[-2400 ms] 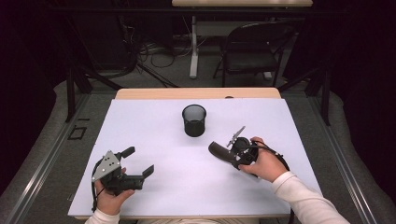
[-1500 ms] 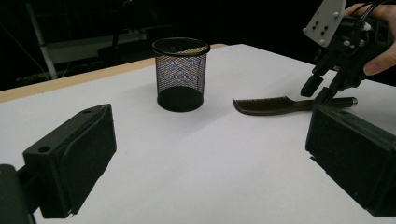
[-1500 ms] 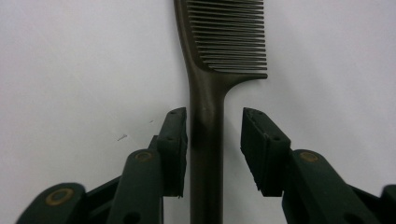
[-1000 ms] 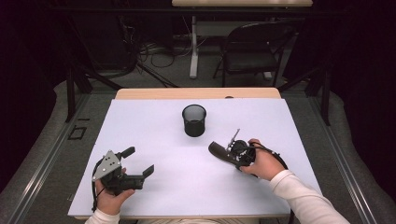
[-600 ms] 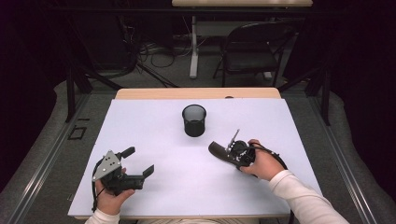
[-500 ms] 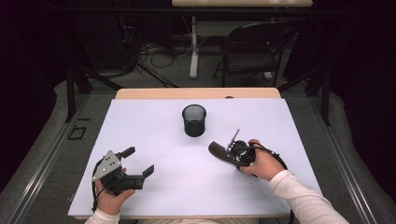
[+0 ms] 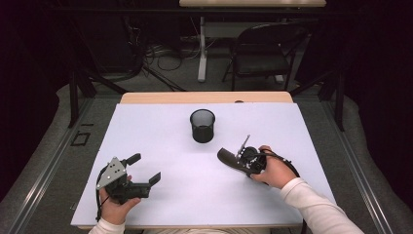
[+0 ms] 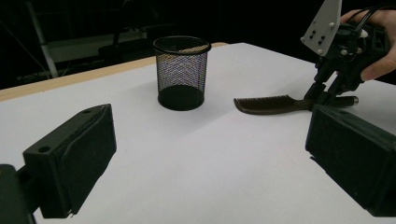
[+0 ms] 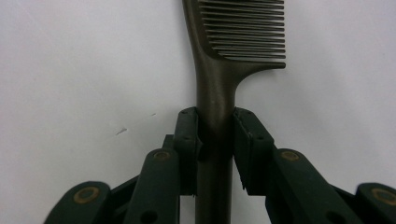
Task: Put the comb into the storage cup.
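black wire-mesh cup [image 7: 202, 125] upright, inside not visible, dark brown plastic comb [image 8: 273, 103] flat just right of cup, right gripper [image 9: 215, 140] clamped on comb handle, left gripper [image 7: 144, 168] open, holding nothing

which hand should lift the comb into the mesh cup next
Right. The right gripper is already shut on the comb handle, close to the mesh cup. The left gripper rests open near the table corner, farther away.

A black folding chair [image 7: 265, 51] is standing beyond the far edge of the white-topped table [image 7: 146, 126]; cables [image 7: 160, 51] are trailing across grey carpet [image 7: 44, 146] in a dark room.
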A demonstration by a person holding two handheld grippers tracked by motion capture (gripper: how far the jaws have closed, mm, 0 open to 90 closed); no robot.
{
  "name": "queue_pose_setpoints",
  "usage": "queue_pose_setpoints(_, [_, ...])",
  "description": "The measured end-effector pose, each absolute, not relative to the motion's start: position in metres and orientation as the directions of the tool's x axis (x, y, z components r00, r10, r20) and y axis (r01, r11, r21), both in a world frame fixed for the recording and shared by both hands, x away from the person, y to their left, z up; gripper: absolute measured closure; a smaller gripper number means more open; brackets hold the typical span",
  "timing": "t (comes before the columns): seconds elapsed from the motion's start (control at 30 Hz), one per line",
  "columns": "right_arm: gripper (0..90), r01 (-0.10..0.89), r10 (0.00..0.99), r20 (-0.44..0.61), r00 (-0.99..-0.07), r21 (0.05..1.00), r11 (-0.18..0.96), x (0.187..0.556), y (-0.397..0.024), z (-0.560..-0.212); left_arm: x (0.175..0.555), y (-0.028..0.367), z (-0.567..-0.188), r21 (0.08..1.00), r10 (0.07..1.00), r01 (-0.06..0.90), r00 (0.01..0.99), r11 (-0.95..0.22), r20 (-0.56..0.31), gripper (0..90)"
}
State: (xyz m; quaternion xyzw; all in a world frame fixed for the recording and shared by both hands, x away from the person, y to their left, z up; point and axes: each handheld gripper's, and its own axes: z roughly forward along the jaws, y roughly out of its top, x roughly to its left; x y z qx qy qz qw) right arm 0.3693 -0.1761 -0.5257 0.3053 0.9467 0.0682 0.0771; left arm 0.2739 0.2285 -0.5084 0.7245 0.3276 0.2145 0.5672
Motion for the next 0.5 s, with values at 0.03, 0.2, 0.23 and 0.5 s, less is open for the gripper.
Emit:
queue_pose_setpoints(0.03, [72.3, 0.569, 0.589, -0.104, -0.802, 0.171, 0.805, 0.3693, -0.1761, -0.5253, 0.2739, 0.2286, -0.5084, 0.962, 0.718, 0.231, 0.693, -0.142, -0.061, 1.9])
queue_pose_setpoints(0.2, [72.4, 0.572, 0.593, -0.103, -0.799, 0.179, 0.801, 0.3690, -0.1759, -0.5259, 0.2740, 0.2287, -0.5084, 0.962, 0.718, 0.232, 0.693, -0.142, -0.061, 1.9])
queue_pose_setpoints(0.23, [72.4, 0.570, 0.591, -0.104, -0.800, 0.176, 0.802, 0.3690, -0.1758, -0.5256, 0.2740, 0.2286, -0.5085, 0.962, 0.719, 0.232, 0.692, -0.141, -0.061, 1.9])
queue_pose_setpoints(0.5, [72.5, 0.569, 0.592, -0.108, -0.799, 0.184, 0.801, 0.3683, -0.1763, -0.5258, 0.2740, 0.2287, -0.5085, 0.962, 0.719, 0.233, 0.692, -0.141, -0.062, 1.9])
